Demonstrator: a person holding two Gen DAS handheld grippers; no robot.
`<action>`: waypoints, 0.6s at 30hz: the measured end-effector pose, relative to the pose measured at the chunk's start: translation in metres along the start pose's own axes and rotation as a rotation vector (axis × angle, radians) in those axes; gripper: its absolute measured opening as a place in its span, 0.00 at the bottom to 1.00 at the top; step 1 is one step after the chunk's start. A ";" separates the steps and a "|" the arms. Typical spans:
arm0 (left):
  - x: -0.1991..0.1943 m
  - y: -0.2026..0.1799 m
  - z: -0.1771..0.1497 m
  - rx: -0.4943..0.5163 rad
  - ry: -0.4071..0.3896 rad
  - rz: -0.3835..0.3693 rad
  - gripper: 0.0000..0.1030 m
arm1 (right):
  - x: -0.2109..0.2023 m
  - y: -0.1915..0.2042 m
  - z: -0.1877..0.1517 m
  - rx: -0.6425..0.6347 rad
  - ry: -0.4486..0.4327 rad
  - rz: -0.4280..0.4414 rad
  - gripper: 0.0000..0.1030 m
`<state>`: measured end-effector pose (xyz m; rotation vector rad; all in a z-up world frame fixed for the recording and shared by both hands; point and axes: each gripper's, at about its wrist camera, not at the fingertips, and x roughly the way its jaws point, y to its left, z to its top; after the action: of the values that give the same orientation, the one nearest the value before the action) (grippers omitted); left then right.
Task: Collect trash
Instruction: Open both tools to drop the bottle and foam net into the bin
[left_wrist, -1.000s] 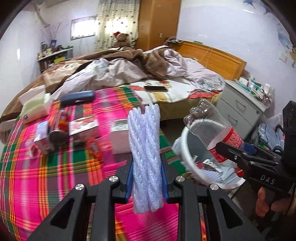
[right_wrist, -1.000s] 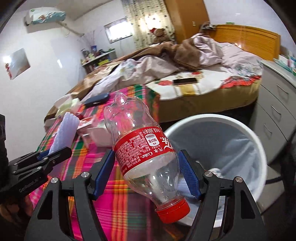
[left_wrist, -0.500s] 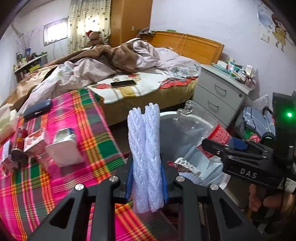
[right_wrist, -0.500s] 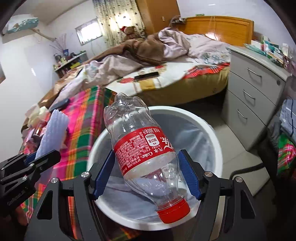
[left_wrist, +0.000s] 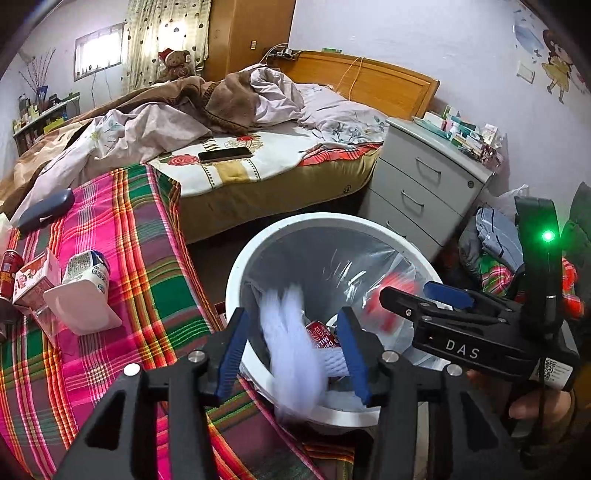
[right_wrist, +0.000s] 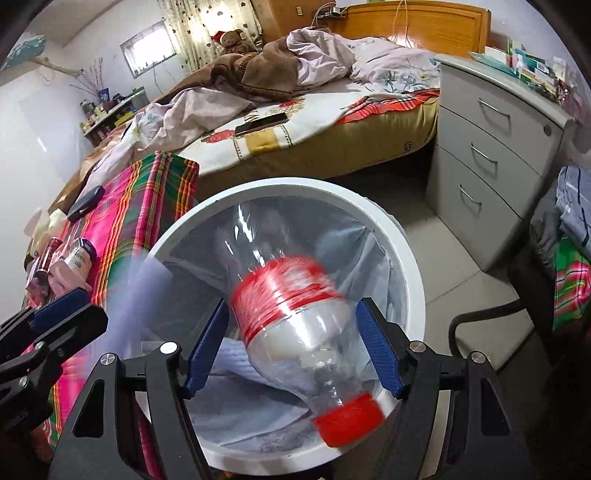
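Foam wrap (left_wrist: 291, 347) blurring between spread pads of left tool (left_wrist: 291, 354), jaws opening, nothing gripping it, over white bin (left_wrist: 236, 266). Bottle (right_wrist: 295, 325) blurring between right tool (right_wrist: 295, 347) pads, loose, gaps either side, above bin liner. Plaid-covered counter (left_wrist: 147, 258) lying just left of bin. Bed (left_wrist: 258, 158) sitting beyond.

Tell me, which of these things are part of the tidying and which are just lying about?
Part of the job:
- white bin
- foam wrap, dropping from the opening left gripper
- cola bottle, loose between the right gripper fingers

Lying about:
- phone on the bed
- teddy bear
- grey drawers
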<state>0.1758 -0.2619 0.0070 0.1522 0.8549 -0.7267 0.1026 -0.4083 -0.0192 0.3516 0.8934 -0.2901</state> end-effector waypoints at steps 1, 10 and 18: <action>-0.001 0.001 0.000 -0.002 -0.002 -0.001 0.51 | -0.002 -0.001 0.000 0.008 -0.011 0.007 0.71; -0.012 0.012 -0.004 -0.021 -0.019 0.025 0.52 | -0.011 0.004 0.001 -0.003 -0.038 0.022 0.71; -0.034 0.028 -0.012 -0.047 -0.053 0.066 0.53 | -0.027 0.021 0.002 -0.020 -0.092 0.050 0.71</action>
<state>0.1714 -0.2182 0.0202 0.1182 0.8122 -0.6455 0.0960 -0.3878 0.0073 0.3389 0.7958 -0.2486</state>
